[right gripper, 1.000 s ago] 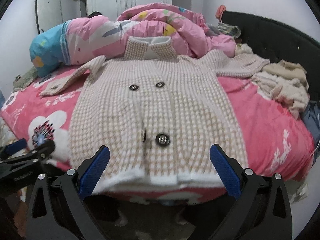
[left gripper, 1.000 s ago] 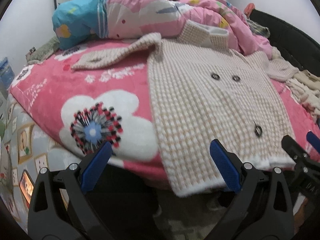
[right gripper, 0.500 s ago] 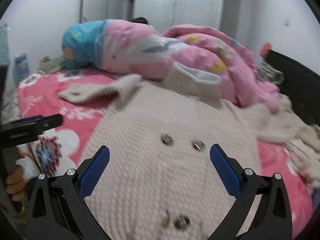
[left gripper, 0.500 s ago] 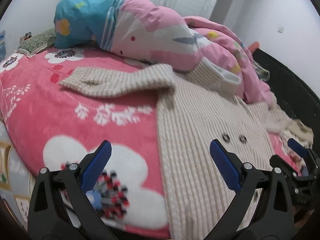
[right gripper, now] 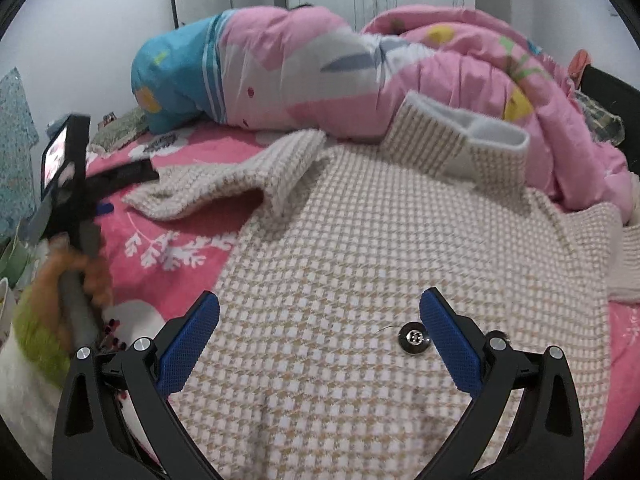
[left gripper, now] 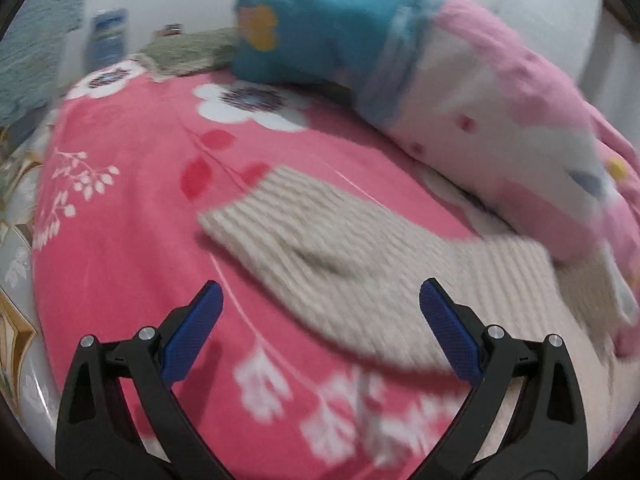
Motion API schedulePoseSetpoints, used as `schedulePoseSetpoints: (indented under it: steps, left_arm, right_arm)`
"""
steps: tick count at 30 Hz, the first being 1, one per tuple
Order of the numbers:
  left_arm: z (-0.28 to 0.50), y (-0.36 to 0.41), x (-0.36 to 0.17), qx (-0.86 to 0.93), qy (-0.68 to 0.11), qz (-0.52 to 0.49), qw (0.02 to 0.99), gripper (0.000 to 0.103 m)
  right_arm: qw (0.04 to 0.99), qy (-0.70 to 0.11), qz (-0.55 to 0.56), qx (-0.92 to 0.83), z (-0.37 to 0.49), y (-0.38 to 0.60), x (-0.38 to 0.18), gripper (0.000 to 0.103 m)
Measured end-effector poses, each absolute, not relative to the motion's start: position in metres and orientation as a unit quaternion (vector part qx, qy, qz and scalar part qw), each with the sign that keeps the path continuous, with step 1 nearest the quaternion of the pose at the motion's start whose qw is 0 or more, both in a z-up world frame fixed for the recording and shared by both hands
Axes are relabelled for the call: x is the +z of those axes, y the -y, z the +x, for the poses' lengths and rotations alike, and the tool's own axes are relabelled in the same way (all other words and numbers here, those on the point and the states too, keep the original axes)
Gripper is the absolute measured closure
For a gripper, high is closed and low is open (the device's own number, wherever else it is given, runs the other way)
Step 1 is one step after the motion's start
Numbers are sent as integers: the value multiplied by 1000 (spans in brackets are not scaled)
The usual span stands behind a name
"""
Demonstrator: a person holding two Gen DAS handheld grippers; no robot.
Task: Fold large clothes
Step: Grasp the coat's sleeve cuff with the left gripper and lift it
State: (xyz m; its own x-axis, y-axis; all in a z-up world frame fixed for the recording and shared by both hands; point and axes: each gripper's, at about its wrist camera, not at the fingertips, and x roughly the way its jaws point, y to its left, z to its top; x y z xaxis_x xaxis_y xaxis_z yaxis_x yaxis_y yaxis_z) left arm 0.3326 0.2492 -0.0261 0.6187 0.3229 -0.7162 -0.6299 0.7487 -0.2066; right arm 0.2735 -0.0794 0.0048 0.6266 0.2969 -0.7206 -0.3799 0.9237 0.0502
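A beige and white checked knit coat (right gripper: 380, 248) lies front up on the pink flowered blanket (right gripper: 176, 248), collar (right gripper: 460, 144) toward the duvet. Its left sleeve (left gripper: 344, 256) stretches out across the blanket. My left gripper (left gripper: 318, 320) is open, low over the blanket, with the sleeve's cuff end just ahead between its blue pads. My right gripper (right gripper: 318, 320) is open above the coat's chest, a metal button (right gripper: 414, 338) beside its right pad. The left gripper's body (right gripper: 76, 184) shows at the left edge of the right wrist view, held by a hand.
A rolled pink and blue duvet (right gripper: 320, 68) lies along the back of the bed behind the collar. The duvet (left gripper: 440, 80) sits just beyond the sleeve. A dark headboard (right gripper: 608, 92) runs along the right. The bed's edge drops off at the left (left gripper: 24, 240).
Both grippers moved forward up the bed from the coat's hem. The left one swung left to the outstretched sleeve; the right one advanced over the chest past the lower buttons.
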Motion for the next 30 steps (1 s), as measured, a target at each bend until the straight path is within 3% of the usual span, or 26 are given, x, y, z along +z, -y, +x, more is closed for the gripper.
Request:
schedulePoseSetpoints:
  steps: [2, 7, 11, 13, 15, 22, 30]
  left_arm:
    - [345, -267, -34, 302, -348, -232, 857, 8]
    - [365, -304, -60, 347, -384, -259, 816, 44]
    - [372, -302, -67, 353, -384, -224, 823, 56]
    - [375, -292, -64, 360, -382, -189, 830, 81]
    - [375, -287, -60, 367, -377, -171, 833, 93]
    - [360, -264, -19, 333, -319, -135, 877, 96]
    - [340, -168, 66, 227, -209, -61, 949, 97]
  right_arm:
    - [898, -394, -61, 186, 278, 78, -1, 5]
    - [897, -398, -68, 178, 288, 75, -4, 5]
    - [897, -398, -80, 174, 289, 69, -4, 5]
    - [899, -393, -91, 169, 286, 66, -3, 5]
    - [900, -392, -101, 163, 283, 64, -2, 5]
    - [902, -397, -94, 139, 273, 75, 5, 5]
    - [913, -391, -70, 89, 260, 110, 20, 5]
